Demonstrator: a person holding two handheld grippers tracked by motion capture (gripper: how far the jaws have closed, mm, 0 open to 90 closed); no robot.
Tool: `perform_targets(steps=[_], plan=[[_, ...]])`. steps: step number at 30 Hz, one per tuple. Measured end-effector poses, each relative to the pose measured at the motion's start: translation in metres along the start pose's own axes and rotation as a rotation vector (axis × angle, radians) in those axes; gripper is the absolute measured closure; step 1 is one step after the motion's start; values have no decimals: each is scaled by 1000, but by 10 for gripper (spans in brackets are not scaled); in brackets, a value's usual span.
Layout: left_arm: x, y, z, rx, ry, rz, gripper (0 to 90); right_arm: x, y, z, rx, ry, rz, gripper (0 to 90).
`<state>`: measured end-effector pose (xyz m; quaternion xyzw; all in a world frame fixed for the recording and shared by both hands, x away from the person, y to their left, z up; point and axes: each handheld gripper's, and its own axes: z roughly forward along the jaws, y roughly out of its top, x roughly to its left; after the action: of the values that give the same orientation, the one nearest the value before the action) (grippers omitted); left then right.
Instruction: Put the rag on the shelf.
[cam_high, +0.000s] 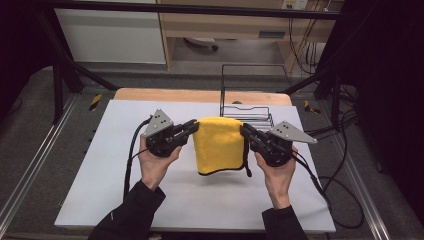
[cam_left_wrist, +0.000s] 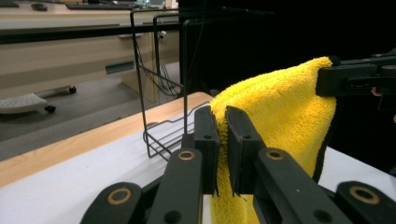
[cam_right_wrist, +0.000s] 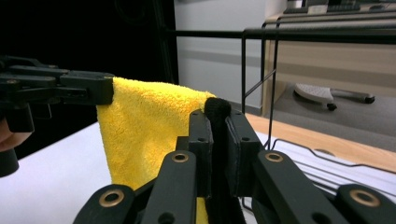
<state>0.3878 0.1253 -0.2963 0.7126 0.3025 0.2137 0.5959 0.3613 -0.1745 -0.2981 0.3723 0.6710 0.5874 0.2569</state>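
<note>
My left hand-held gripper (cam_high: 195, 126) and right hand-held gripper (cam_high: 244, 130) each clamp a top corner of the folded yellow towel (cam_high: 220, 145); it hangs between them, seemingly clear of the white tabletop (cam_high: 200, 200); behind stands a black wire rack (cam_high: 247, 112).

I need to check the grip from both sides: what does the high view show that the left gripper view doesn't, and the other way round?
High view alone: both hands, the left hand included, and the cloth's bottom edge hanging above the white table.

Left gripper view alone: the left claw up close, pads pinching the cloth's fold.

Both: yellow cloth stretched between the claws, right claw clamping its other corner, black wire rack behind.
</note>
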Motion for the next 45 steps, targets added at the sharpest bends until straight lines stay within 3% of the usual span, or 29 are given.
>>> perform_targets(steps=[8,24,45], plan=[[0,15,5,-49,-2,-8,835,-2,13,-3,-50,-18,-4,826],[-7,50,21,-94,-10,8,836,-13,42,-15,-110,-67,-26,826],[-12,91,35,-192,-12,10,836,-25,83,-23,-196,-123,-53,827]])
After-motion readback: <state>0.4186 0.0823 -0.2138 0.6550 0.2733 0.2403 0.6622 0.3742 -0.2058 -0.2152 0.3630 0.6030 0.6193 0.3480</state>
